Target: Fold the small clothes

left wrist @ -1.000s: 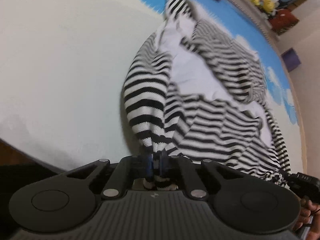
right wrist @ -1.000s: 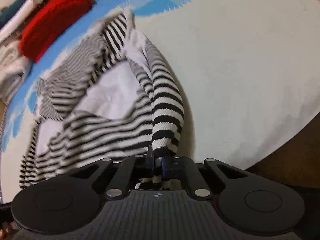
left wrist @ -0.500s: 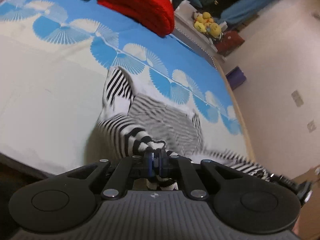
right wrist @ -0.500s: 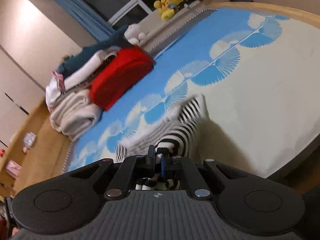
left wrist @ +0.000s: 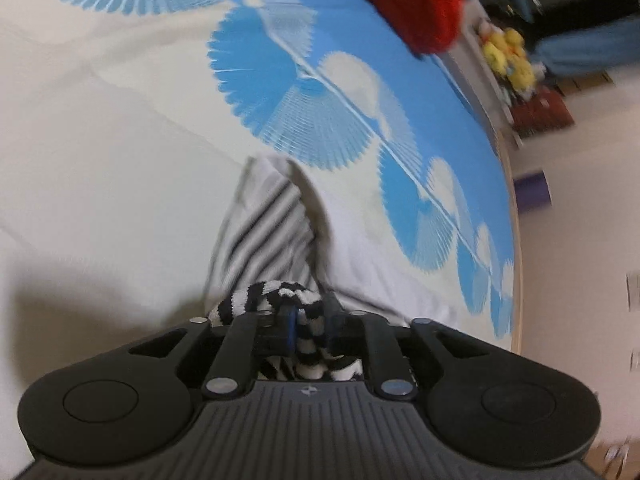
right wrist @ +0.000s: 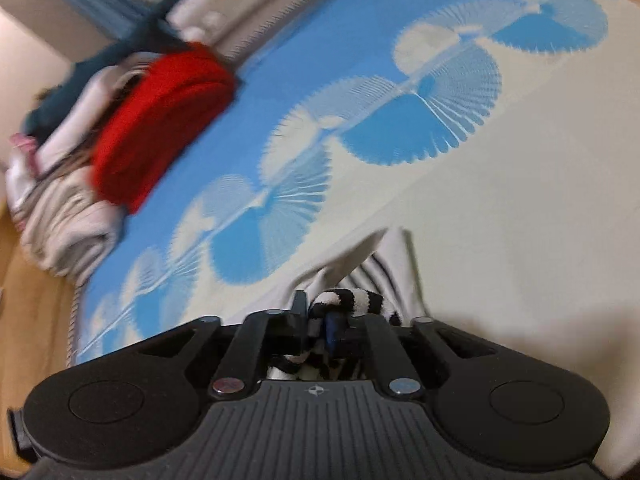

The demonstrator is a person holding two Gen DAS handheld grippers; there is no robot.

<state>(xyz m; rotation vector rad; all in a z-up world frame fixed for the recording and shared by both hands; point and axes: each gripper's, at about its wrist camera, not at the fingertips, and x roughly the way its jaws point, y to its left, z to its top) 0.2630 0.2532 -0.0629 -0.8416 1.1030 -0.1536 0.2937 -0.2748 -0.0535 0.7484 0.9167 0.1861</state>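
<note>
A black-and-white striped small garment point(left wrist: 272, 224) lies bunched on the cream part of the bed cover point(left wrist: 100, 140), its pale inside showing. My left gripper point(left wrist: 311, 316) sits right over its near edge. The jaws are opening, and a striped cuff point(left wrist: 256, 300) lies loose in the widened gap. In the right wrist view the same garment point(right wrist: 384, 272) lies just ahead of my right gripper point(right wrist: 316, 316). Its jaws are opening too, with the other striped cuff point(right wrist: 360, 300) slack between them. Both gripper bodies hide the rest of the garment.
A red folded item point(right wrist: 160, 120) and a stack of folded pale cloths point(right wrist: 68, 216) lie at the far side of the bed. Yellow plush toys point(left wrist: 508, 56) and a purple box point(left wrist: 530, 192) stand beyond the bed's wooden edge point(left wrist: 516, 240). Blue fan pattern point(right wrist: 400, 128) crosses the cover.
Both grippers swept forward over the garment carrying the striped cuffs, so it now lies doubled and short ahead. Both pairs of jaws, shut on the cuffs before, now stand apart.
</note>
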